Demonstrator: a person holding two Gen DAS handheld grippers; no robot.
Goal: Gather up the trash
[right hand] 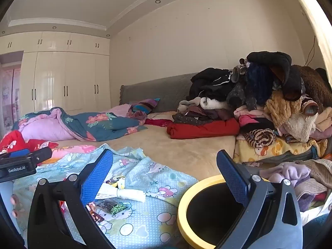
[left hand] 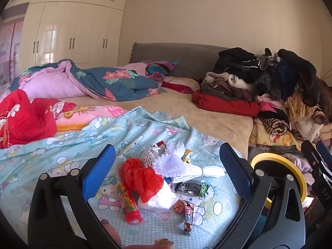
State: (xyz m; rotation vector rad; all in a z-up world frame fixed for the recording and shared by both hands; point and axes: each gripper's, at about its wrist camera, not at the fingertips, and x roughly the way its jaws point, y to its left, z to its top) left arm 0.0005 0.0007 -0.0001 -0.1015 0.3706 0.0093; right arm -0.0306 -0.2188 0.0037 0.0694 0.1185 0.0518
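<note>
- Hovering with jaws spread wide and empty, the left gripper [left hand: 166, 166] faces the trash pile [left hand: 166, 178] on the bed's near edge; collecting has not begun.
- Beside that edge, the yellow-rimmed bin [right hand: 207, 213] waits under the equally wide, empty right gripper [right hand: 164, 176].
- Next move likely calls for closing on one wrapper.
- Bin's inside is too dark to read.

Bedroom, daylight. Cream walls [right hand: 186, 41], stepped ceiling [right hand: 72, 6] with recessed spotlights [right hand: 157, 1]. Glossy cream built-in wardrobe [left hand: 70, 33] along far wall, dark handles, top cupboards above. Wide bed [left hand: 186, 108] with tan sheet, grey padded headboard [left hand: 176, 58]. Floral duvet [left hand: 99, 81] bunched at left, heaped clothes pile [right hand: 269, 99] at right. Pink cartoon-cat panel [right hand: 8, 95] at far left edge.
</note>
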